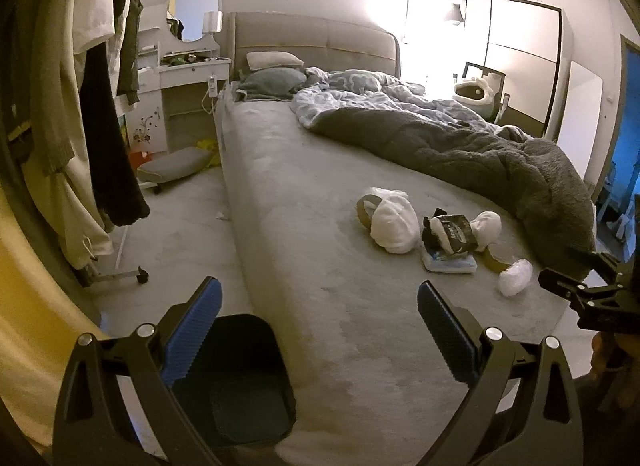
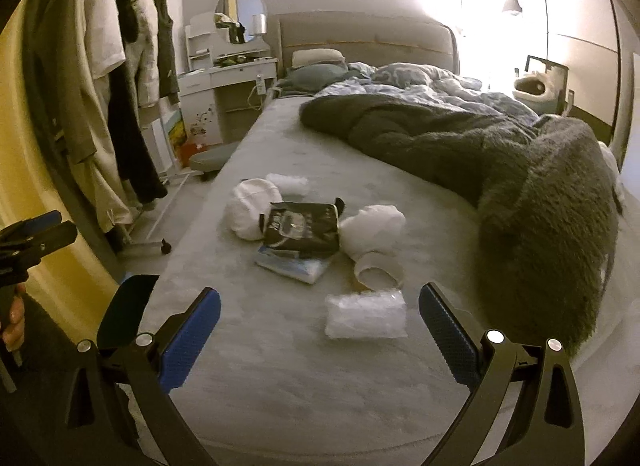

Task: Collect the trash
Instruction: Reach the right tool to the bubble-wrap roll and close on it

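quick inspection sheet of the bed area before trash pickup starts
surface: grey bed, trash lying on its near part
job's things: bubble-wrap bundle nearest; black packet on a blue-white pack; white wads; tape roll; dark bin on the floor beside the bed
clutter: rumpled duvet, pillows
grippers: left gripper and right gripper open, holding nothing
cables: white cord hanging by the dresser
surroundings: clothes rack, mirror dresser, wardrobe

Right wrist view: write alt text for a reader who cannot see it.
An open right claw hovers over a grey bed strewn with trash: a clear plastic wad nearest, then a black wrapper and white crumpled wads. A dark blanket lies at right; clothes hang at left.
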Motion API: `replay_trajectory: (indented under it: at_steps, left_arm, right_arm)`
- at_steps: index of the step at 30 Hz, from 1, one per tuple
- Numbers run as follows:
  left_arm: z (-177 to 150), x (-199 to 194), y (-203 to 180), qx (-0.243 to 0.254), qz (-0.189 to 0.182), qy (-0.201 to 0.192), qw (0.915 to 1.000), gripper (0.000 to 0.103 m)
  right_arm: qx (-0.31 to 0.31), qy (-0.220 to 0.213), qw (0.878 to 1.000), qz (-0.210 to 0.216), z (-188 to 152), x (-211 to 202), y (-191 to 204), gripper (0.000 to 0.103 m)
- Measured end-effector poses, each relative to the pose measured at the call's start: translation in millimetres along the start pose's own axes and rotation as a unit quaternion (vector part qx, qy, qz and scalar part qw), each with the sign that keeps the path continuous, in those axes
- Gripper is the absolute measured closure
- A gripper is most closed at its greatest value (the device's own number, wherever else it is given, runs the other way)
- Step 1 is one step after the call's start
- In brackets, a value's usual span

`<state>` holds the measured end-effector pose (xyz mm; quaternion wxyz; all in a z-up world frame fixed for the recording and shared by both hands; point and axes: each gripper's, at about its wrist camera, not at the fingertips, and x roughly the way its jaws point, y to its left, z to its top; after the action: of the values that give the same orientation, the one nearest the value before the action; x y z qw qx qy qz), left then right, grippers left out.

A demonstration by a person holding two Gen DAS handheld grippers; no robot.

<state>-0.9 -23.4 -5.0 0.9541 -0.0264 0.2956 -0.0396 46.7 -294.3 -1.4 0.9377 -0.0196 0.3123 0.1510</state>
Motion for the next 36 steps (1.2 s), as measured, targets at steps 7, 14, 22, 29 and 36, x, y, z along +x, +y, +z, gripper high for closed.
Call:
replay_trajectory:
  at_steps: [7, 14, 22, 29, 36]
  left_arm:
    - [5, 10, -11, 0.018, -0.009, 0.001, 0.9998, 0.004]
    - [10, 29, -25, 0.036, -0.029, 0.012, 0.9989, 0.004]
    - [15, 49, -40, 0.043, -0.045, 0.017, 0.9979, 0.004]
    - [17, 75, -40, 0.024, -0.061, 0.046, 0.9968, 0.005]
    - [26, 90, -37, -0.007, -0.084, 0.046, 0.9954, 0.005]
  right_arm:
    - [0.01, 0.01, 1.0, 0.002, -3, 9, -9, 0.003]
    - [0.021, 0.011, 1.0, -0.001, -4, 12, -21, 0.003]
    - [0.032, 0.014, 0.999, 0.001, -6, 17, -31, 0.003]
    - [0.037, 0.017, 0.999, 0.0, -7, 23, -36, 0.003]
    - [0.033, 0.028, 0.999, -0.007, -6, 34, -39, 0.003]
